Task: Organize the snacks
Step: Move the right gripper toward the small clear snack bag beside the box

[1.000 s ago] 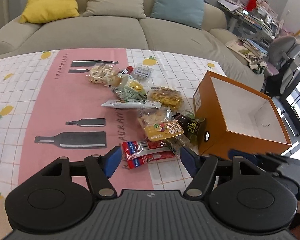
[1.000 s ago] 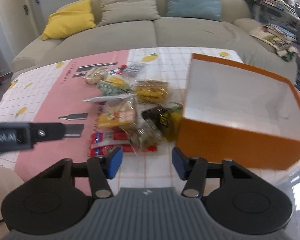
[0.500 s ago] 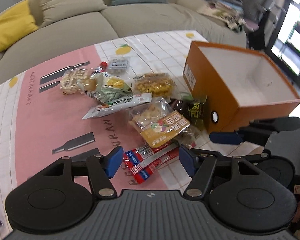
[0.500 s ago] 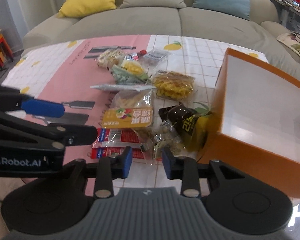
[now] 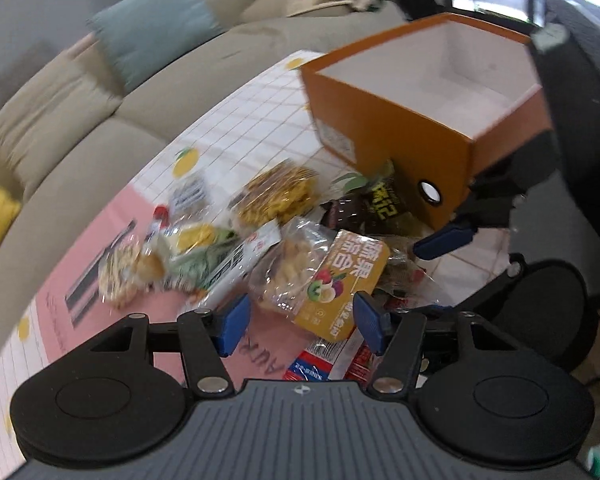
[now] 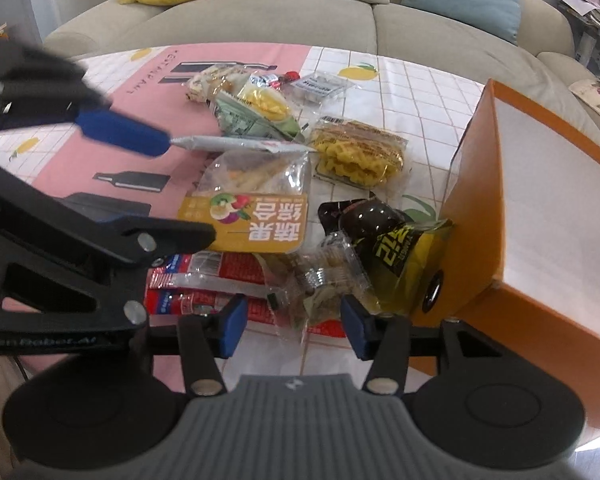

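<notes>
With the orange box [image 6: 476, 216] empty at the right of the table [image 6: 400, 80], both grippers hovered part open and apparently empty: the left gripper [image 5: 298, 326], closing, over the yellow dried-fruit bag [image 5: 332, 280], the right gripper [image 6: 290, 320], opening, over a small clear packet [image 6: 324, 280], needing to descend and pinch.

Snack packets [image 6: 260, 216]: thin plastic film, glossy, crinkled, catching glare. Dark pouch [image 6: 388, 240], centre right: shiny foil-like film. Orange box [image 6: 476, 216], right of frame: matt cardboard outside, smooth white paper lining inside. Bench cover [image 6: 400, 92]: smooth printed sheet, slight sheen. Sofa [image 6: 300, 20], top of frame: matt woven cloth. Right hand-held gripper [image 6: 293, 322]: matt black plastic with ribbed grey housing, blue pads [image 6: 232, 322].
</notes>
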The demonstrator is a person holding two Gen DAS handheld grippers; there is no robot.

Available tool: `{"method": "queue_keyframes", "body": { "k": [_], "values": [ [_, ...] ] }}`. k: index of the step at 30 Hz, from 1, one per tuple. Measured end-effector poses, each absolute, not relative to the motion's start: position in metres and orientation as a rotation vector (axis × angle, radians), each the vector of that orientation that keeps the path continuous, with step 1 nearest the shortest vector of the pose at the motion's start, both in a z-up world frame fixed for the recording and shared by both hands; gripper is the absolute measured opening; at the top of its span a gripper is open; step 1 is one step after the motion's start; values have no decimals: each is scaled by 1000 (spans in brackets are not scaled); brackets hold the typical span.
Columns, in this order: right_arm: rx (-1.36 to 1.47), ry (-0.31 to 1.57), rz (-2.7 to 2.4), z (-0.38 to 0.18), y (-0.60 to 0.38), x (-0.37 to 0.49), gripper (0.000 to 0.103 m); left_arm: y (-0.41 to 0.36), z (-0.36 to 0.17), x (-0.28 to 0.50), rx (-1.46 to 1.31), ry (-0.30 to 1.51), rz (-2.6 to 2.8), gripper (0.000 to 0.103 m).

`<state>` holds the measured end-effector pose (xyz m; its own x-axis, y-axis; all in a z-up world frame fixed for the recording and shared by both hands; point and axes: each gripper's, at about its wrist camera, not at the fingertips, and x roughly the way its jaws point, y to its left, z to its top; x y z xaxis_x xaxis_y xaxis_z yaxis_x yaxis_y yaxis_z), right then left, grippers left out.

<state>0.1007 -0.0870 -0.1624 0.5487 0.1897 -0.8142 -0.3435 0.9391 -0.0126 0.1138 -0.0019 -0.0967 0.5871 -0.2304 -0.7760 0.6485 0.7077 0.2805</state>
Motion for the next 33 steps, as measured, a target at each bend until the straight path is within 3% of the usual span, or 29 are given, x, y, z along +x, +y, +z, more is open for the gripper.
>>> {"method": "queue_keyframes", "body": {
  "k": [9, 19, 22, 24, 28, 30, 33],
  "values": [
    [-48, 958, 280, -166, -107, 111, 51, -7, -114, 119, 735, 808, -626, 72],
    [-12, 969, 254, -169, -110, 113, 46, -13, -127, 127, 765, 767, -627, 68],
    [14, 969, 256, -171, -114, 111, 40, -13, -125, 129, 740, 760, -640, 57],
    [24, 972, 269, -172, -113, 111, 20, -12, -125, 128, 729, 748, -639, 45],
    [15, 961, 272, -170, -111, 107, 17, -12, -122, 127, 651, 736, -619, 25],
    [19, 958, 276, -170, -111, 106, 14, -13, -120, 126, 609, 736, -579, 7],
    [15, 956, 276, -168, -110, 105, 12, -15, -119, 125, 578, 760, -522, 1]
  ]
}}
